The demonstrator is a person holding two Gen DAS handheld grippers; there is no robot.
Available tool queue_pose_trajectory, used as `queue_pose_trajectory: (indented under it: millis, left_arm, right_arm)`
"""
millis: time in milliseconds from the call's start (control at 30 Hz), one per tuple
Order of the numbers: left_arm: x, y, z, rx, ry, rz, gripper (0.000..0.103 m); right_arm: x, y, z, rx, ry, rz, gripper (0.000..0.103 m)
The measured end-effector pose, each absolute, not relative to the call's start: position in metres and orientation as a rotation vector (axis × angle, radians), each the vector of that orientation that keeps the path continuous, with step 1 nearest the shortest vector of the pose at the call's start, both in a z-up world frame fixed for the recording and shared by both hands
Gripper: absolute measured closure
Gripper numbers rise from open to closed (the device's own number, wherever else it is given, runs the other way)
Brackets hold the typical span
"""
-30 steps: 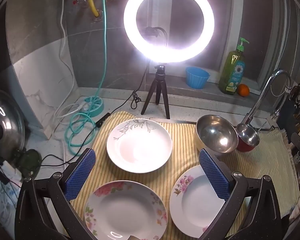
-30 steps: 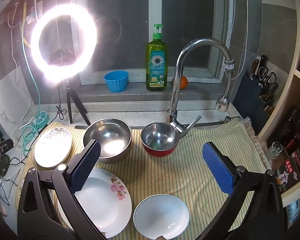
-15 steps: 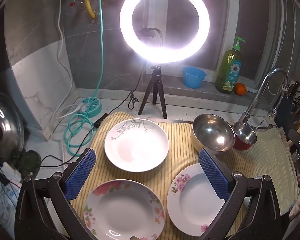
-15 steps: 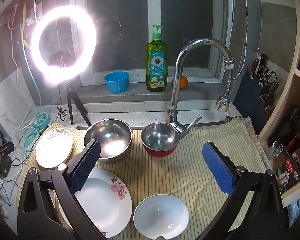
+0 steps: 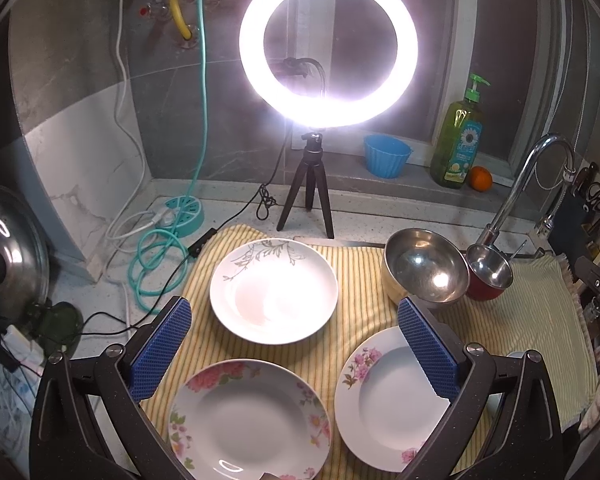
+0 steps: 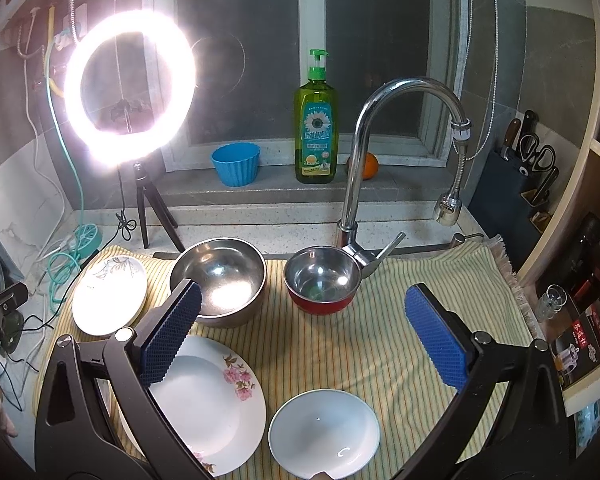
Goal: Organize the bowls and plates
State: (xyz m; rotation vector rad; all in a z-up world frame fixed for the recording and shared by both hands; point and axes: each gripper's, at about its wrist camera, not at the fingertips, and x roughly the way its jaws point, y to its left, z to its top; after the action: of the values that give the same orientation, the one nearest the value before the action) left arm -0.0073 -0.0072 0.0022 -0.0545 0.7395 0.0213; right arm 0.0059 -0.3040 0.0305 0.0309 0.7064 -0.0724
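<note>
below my left gripper (image 5: 294,350), jaws apart and empty, lies the rose-rimmed plate (image 5: 250,420); my right gripper (image 6: 304,334) gapes too.

My left gripper (image 5: 294,350) has black, speckled plastic arms, each tipped with a blue, finely ridged pad on its fingers (image 5: 160,350), with a silver screw head just behind every pad. My right gripper (image 6: 304,340) looks the same: black arms, blue textured fingers (image 6: 436,338), round silver screws.
</note>
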Motion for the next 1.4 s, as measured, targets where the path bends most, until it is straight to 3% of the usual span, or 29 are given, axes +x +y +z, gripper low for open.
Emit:
queue_pose_trajectory:
  millis: [1400]
  left_arm:
    - [-0.0066, -0.0063, 0.0002, -0.060, 0.749, 0.012, 0.001]
  right_arm:
    - [0.0051, -0.3066, 0.0264, 0.036, 0.713, -0.064, 0.000]
